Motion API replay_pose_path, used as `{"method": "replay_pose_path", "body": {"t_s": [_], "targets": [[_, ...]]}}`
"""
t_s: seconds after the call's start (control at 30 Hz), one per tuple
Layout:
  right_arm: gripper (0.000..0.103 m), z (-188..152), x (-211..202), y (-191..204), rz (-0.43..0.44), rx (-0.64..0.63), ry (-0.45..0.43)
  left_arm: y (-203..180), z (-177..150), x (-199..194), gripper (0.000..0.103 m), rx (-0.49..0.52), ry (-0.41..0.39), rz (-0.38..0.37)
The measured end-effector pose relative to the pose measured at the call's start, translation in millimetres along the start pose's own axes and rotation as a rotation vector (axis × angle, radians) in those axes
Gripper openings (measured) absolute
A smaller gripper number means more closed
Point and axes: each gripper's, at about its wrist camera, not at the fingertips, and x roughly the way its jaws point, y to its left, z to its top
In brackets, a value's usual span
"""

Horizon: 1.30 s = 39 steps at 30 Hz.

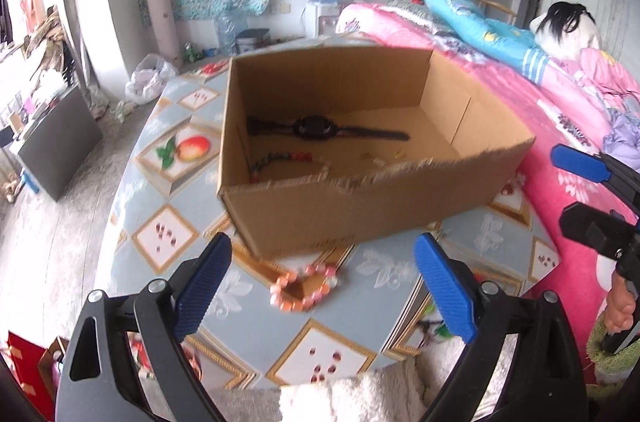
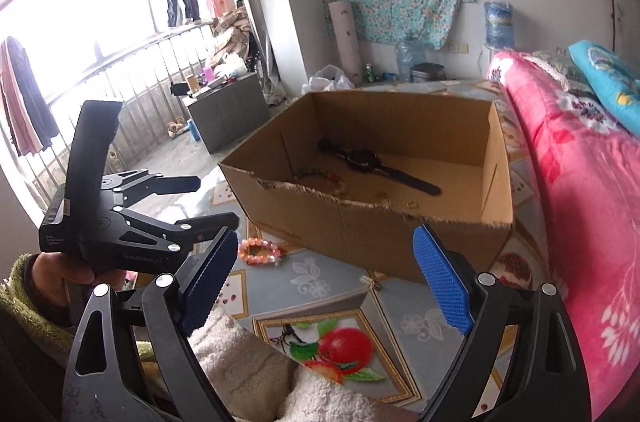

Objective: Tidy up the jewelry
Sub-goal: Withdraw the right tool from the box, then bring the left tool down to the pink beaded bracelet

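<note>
1. Patterned table [image 1: 248,306] is filling the left-wrist view; left gripper [image 1: 320,286], wide open and empty, is straddling the bracelet [image 1: 302,288] at lower centre, before the box [image 1: 360,210].
2. Right-wrist view: right gripper [image 2: 326,282] is gaping empty; bracelet [image 2: 260,251] is lying left of centre, nearer the left gripper [image 2: 188,198].

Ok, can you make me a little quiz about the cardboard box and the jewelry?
1. True or false: the black wristwatch lies inside the open brown cardboard box.
2. Where is the pink beaded bracelet? A) in the box B) on the tablecloth in front of the box C) on the bed
3. Fill in: both the left gripper and right gripper are ____.

Key: 1 true; 2 B; 3 open.
</note>
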Motion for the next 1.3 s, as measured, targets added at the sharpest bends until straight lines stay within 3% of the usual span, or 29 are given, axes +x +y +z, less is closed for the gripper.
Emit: {"method": "replay_pose_path", "body": {"t_s": [0.23,0.5,0.8,1.3], "targets": [[0.086,-33.4,23.2,-17.8,-0.075,0.108,0.153,9.0,-33.6,19.2,0.092,-0.054,0.114,0.100],[0.086,-46.1,51.3,-24.9,-0.202,0.123,0.292,-1.2,-45.9,52.9,0.092,-0.092,0.239,0.144],[0.088,-56.4,67.4,-40.2,-0.300,0.147,0.384,-33.7,-39.5,78.7,0.092,-0.032,0.290,0.139],[0.089,-61.2,85.6,-54.7,-0.323,0.146,0.446,-43.6,-38.5,90.2,0.092,-0.023,0.322,0.148]]}}
